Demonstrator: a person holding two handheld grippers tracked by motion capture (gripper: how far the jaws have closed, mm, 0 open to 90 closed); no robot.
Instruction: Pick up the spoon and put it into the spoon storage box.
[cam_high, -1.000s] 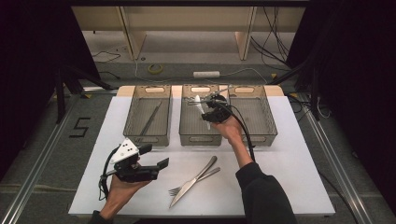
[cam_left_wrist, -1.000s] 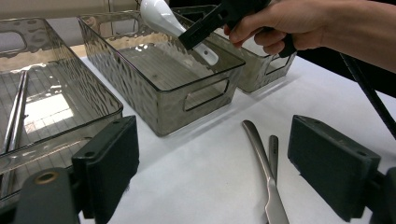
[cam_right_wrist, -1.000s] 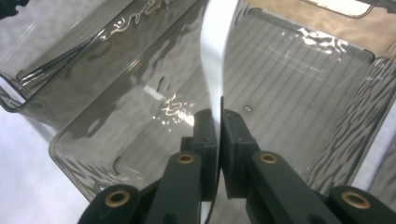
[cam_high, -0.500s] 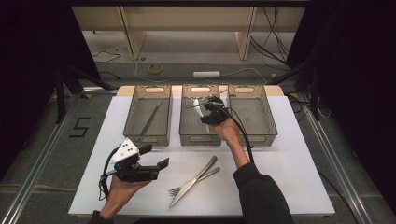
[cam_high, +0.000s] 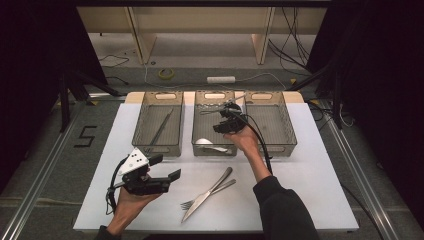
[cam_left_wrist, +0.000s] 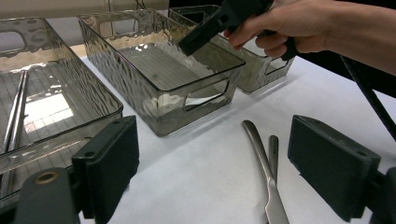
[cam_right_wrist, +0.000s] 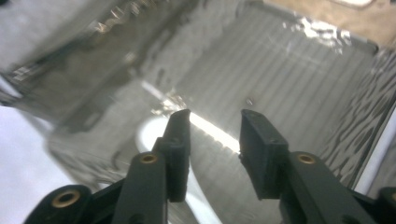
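Smoked-plastic middle bin (cam_high: 200, 122), high view: spoon (cam_high: 210, 145) now lies at its near end, released; right gripper (cam_high: 223, 119) hovers above. Knife (cam_high: 207, 194) and fork (cam_high: 209, 194) remain, lower centre. Left gripper view: left gripper (cam_left_wrist: 233, 170) gapes, empty. Right gripper view: jaws have just been opening, nothing between.

Glossy white spoon (cam_high: 210, 145), translucent plastic bin (cam_high: 204, 148)

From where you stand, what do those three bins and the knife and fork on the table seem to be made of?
The bins look like smoky, see-through plastic: rippled walls, ribbed floors, contents visible through them. The knife and fork look like polished metal, probably steel: silvery with bright glints.
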